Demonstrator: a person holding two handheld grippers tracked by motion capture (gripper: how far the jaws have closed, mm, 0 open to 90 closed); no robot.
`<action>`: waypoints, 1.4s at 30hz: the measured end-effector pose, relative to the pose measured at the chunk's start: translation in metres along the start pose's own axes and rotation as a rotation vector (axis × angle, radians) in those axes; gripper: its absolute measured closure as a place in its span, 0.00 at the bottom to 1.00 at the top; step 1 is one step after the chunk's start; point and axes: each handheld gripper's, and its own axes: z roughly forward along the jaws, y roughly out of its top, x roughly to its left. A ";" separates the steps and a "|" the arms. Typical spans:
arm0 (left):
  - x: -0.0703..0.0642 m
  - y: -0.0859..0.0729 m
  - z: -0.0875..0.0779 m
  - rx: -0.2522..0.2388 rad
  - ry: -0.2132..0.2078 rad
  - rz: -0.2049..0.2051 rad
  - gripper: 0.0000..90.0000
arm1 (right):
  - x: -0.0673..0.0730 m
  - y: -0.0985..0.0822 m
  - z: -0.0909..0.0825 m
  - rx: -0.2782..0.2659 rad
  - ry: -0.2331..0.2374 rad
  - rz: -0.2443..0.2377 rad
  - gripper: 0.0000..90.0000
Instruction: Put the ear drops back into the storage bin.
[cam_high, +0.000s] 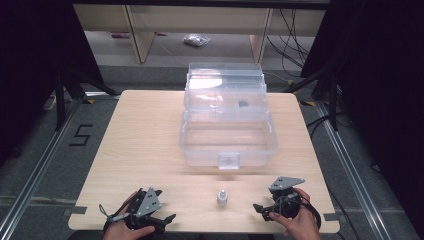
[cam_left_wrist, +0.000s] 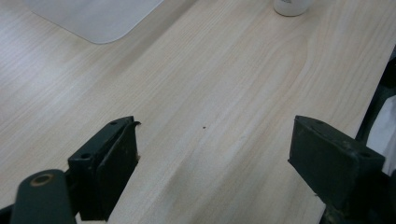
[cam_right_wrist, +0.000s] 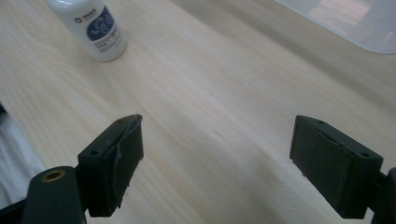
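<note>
Upright, the white bottle stands between both grippers' released fingers, untouched and apart from each.

Bottle stands before box, between grippers.

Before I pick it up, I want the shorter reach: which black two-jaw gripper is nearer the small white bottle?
The right gripper: the small white bottle stands closer to it than to the left gripper.

We see a white bottle with a dark blue label, a clear box, a pale wood-grain table, and black jaws.
</note>
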 end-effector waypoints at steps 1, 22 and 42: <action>-0.001 -0.001 0.001 -0.003 0.005 -0.014 0.17 | 0.001 0.001 -0.001 0.015 0.011 0.006 0.20; 0.000 0.000 0.001 -0.002 0.003 -0.003 0.17 | 0.018 0.015 0.001 0.100 0.017 -0.053 0.23; 0.000 -0.001 0.002 -0.017 -0.008 -0.016 0.17 | 0.049 0.057 0.013 0.215 0.045 -0.250 0.28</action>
